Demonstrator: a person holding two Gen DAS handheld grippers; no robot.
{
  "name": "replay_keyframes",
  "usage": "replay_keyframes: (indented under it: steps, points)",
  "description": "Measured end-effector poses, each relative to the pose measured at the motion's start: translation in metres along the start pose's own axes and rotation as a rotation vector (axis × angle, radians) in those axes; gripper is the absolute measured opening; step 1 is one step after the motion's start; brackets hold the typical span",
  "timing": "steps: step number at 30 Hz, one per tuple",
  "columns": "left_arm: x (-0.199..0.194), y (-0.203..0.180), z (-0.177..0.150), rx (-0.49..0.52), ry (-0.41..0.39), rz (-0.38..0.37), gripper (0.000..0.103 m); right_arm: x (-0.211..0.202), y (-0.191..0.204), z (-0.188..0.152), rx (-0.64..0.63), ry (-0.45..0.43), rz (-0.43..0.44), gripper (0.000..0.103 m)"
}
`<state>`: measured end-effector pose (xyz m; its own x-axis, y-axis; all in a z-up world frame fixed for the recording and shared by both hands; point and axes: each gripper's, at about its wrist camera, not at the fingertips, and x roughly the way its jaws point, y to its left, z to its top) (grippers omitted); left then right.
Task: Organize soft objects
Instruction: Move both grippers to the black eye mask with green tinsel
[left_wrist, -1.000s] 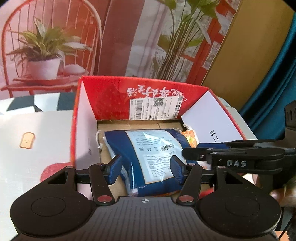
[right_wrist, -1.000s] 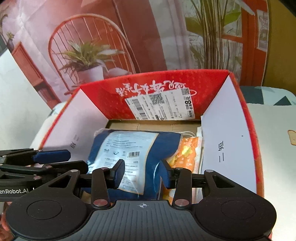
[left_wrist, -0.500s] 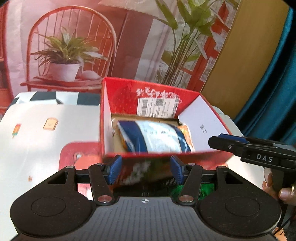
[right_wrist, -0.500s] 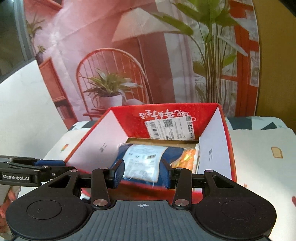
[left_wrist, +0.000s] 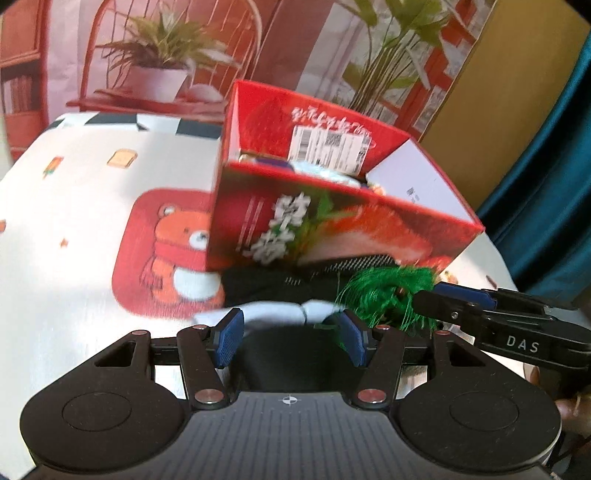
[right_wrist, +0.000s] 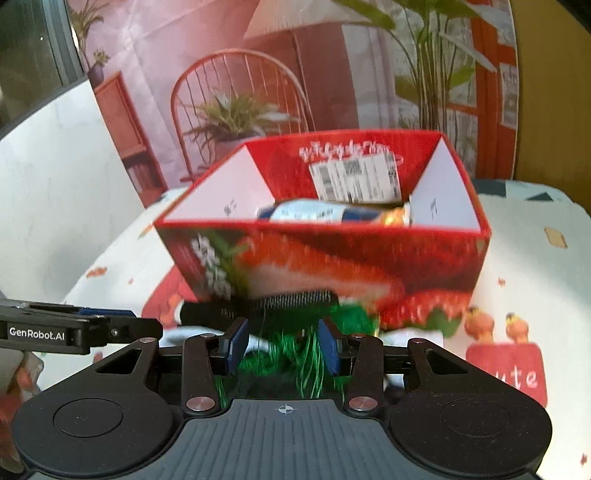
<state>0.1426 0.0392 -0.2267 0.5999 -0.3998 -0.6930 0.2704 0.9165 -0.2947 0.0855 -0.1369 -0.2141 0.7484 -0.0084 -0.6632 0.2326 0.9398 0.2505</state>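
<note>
Fingers on the left gripper (left_wrist: 291, 338) are parted, nothing clamped; right gripper (right_wrist: 282, 345) likewise parted over the green tassel bundle (right_wrist: 295, 354), no pinch seen. Tassel lies on the tablecloth (left_wrist: 74, 295) just in front of the red box (left_wrist: 332, 236), beside black-and-white socks (left_wrist: 266, 295). Blue packet (right_wrist: 317, 212) is already boxed. Tassel core, not stray strands, should be pinched, then lifted clear of the box wall.

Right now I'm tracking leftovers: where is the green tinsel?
The green tinsel lies on the table before the red box, beside a black cloth, between the right tongs.
</note>
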Motion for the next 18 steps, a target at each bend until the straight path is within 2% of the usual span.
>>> replay_keyframes:
  steps: [11,18]
  points:
    - [0.011,0.017,-0.017,-0.090,0.041,-0.005,0.060,0.003,-0.001,-0.014,0.003,0.027,-0.021,0.039]
    - [0.016,0.019,-0.023,-0.106,0.059,-0.008,0.059,0.010,0.000,-0.022,-0.013,0.053,-0.028,0.039]
